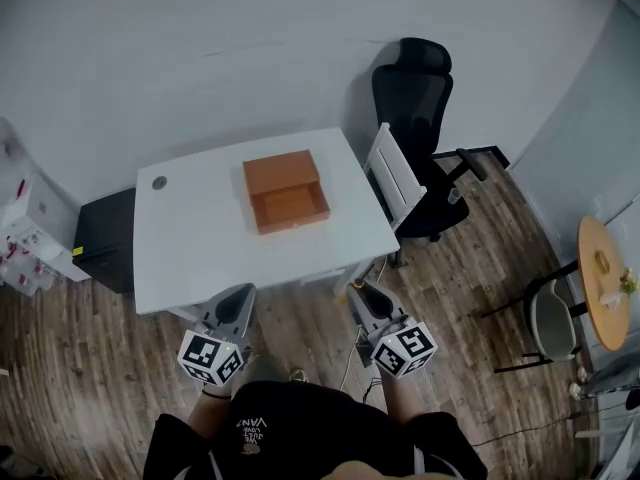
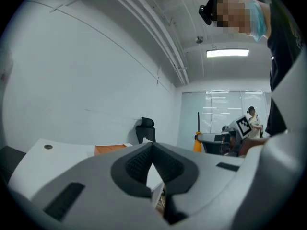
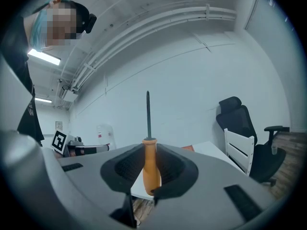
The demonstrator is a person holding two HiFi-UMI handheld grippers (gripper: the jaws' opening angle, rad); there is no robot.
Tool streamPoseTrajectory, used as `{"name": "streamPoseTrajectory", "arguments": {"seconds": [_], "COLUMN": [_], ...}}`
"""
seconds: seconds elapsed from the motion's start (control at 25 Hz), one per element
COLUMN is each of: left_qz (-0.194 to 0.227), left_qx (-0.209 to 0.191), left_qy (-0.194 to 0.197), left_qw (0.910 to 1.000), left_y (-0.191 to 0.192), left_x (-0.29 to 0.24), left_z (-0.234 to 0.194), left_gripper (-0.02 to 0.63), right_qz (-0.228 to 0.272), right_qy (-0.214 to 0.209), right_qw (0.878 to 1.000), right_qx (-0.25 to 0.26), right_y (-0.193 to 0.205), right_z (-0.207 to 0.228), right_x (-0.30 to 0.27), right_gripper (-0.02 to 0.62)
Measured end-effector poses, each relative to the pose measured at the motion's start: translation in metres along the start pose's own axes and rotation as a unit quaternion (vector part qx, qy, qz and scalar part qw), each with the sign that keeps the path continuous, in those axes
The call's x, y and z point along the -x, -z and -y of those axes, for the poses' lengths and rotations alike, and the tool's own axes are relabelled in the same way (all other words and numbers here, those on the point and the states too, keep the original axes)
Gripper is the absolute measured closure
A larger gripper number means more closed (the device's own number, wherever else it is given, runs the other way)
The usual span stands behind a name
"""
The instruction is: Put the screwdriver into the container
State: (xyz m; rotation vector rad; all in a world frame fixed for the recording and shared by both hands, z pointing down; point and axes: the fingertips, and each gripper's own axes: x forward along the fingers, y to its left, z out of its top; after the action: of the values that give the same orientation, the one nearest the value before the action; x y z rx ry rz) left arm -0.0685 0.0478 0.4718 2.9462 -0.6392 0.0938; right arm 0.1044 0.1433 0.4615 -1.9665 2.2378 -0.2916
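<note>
Two grippers hang short of the near edge of the white table [image 1: 195,243], and only one of them carries anything. The right gripper [image 1: 363,295] has the screwdriver [image 3: 151,163]. Its fingers [image 3: 175,164] pinch the orange handle from both sides, and the thin dark shaft runs straight out past the fingertips, so the tool's long axis lies along the jaws with the tip pointing away from the person. From the head view I cannot pick the tool out at all.

The orange container [image 1: 281,175] sits on the table top, well apart from both grippers and roughly between them. It is ahead of the right gripper and a little to its left. Its open tray faces up on the side nearer the person, and it looks empty.

The left gripper [image 1: 236,298] has its pads pressed together at the tips with nothing between them.

I judge the task has barely started. Since the right hand holds the tool, the reach goes forward over the table edge, and the shaft probably has to tip down or lie flat to go into the tray.
</note>
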Motion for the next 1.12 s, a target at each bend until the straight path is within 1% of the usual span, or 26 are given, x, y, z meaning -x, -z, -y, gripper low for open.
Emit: {"name": "streamPoseTrajectory", "arguments": {"seconds": [0.32,0.8,1.12], "left_qz": [0.002,0.008,0.013], "left_qx": [-0.004,-0.010,-0.011], "left_qy": [-0.004,0.011,0.027], "left_qw": [1.0000,0.9999,0.9995], "left_y": [-0.007,-0.027,-0.038], "left_x": [-0.017,-0.056,-0.081], "left_z": [-0.017,-0.051,-0.087], "left_gripper": [0.591,0.591,0.592], "right_qz": [0.002,0.008,0.017], "right_qy": [-0.005,0.000,0.011], "right_qw": [1.000,1.000,1.000], "right_qx": [0.001,0.008,0.015], "right_y": [-0.008,-0.024,-0.034], "right_z": [0.011,0.029,0.036], "right_x": [-0.027,-0.072,-0.114], "right_gripper": [0.515,0.515,0.515]}}
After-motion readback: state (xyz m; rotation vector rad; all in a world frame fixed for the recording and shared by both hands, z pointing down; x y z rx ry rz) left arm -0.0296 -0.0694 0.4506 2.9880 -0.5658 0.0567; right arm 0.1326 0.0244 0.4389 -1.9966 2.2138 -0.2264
